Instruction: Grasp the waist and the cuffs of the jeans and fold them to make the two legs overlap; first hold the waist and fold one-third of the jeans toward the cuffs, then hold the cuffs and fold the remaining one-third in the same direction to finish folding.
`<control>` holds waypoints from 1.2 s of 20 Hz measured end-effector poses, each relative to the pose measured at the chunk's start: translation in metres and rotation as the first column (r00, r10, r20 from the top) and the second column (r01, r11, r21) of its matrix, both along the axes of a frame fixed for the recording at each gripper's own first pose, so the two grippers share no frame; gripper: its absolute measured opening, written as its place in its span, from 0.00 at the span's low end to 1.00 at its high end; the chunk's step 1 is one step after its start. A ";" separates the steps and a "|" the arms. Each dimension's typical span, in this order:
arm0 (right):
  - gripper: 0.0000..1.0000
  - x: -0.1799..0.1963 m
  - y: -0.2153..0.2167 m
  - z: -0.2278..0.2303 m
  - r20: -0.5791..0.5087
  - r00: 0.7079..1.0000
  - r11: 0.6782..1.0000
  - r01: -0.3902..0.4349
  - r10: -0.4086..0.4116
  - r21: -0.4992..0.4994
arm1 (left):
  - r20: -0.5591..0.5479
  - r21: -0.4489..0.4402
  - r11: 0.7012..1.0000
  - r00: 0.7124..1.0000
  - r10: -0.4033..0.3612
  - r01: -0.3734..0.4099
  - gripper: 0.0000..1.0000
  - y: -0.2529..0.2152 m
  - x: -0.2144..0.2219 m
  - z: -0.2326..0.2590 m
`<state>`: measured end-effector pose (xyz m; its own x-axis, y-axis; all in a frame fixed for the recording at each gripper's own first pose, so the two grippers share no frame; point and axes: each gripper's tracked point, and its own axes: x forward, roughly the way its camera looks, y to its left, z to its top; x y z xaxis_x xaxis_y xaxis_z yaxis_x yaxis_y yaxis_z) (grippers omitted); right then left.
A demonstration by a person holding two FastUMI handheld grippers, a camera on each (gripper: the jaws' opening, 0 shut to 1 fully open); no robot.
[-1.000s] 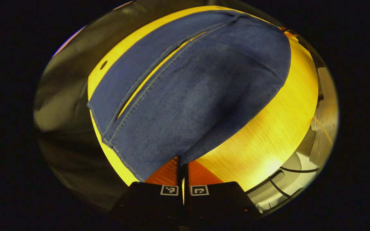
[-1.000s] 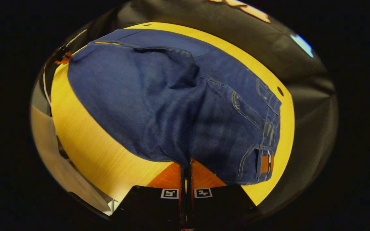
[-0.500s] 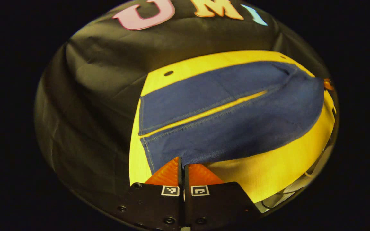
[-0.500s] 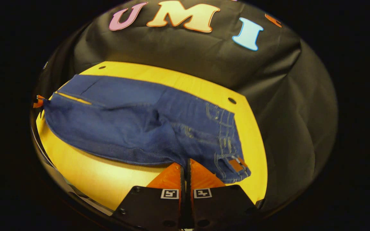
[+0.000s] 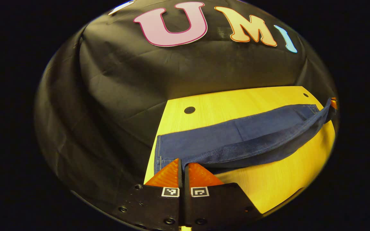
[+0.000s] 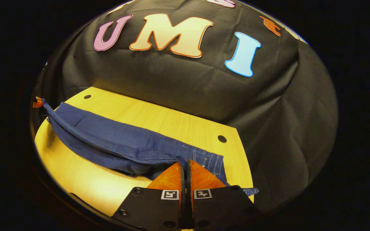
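Ahead of your left gripper (image 5: 182, 165) the jeans (image 5: 236, 141) are dark indigo blue, with paler blue stitching along the cuff hem just beyond the fingertips. Ahead of your right gripper (image 6: 185, 166) the same denim (image 6: 120, 141) shows light contrast stitching near the waist, right beside the tips. Under the jeans, the table (image 6: 159, 120) is bright yellow wood with fine grain and small dark round holes.

Bare table (image 5: 268, 179) is seen open on the near side of the jeans (image 5: 236, 141); the far side is hemmed in by the black cloth wall (image 6: 178, 83)
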<state>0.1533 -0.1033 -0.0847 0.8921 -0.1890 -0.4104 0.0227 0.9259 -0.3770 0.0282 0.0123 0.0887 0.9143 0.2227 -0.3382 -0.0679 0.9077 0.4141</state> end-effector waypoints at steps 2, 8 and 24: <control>0.02 0.025 0.000 0.000 -0.007 1.000 1.000 -0.002 0.002 0.012 | -0.012 -0.018 1.000 1.000 0.021 -0.021 0.00 -0.002 0.002 0.002; 0.02 0.107 0.000 -0.033 -0.072 0.997 0.996 -0.004 0.011 0.084 | -0.098 -0.097 0.987 0.989 0.116 -0.125 0.00 0.007 0.007 -0.009; 0.58 0.161 -0.019 -0.132 -0.224 0.974 0.981 0.081 -0.040 0.178 | -0.068 -0.247 0.953 0.984 0.162 -0.174 0.76 -0.043 0.014 0.003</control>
<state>0.3147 -0.1227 -0.2163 0.7661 -0.1423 -0.6268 0.0167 0.9793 -0.2018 0.0419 -0.0309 0.0917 0.8531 0.2744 -0.4438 -0.2148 0.9598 0.1804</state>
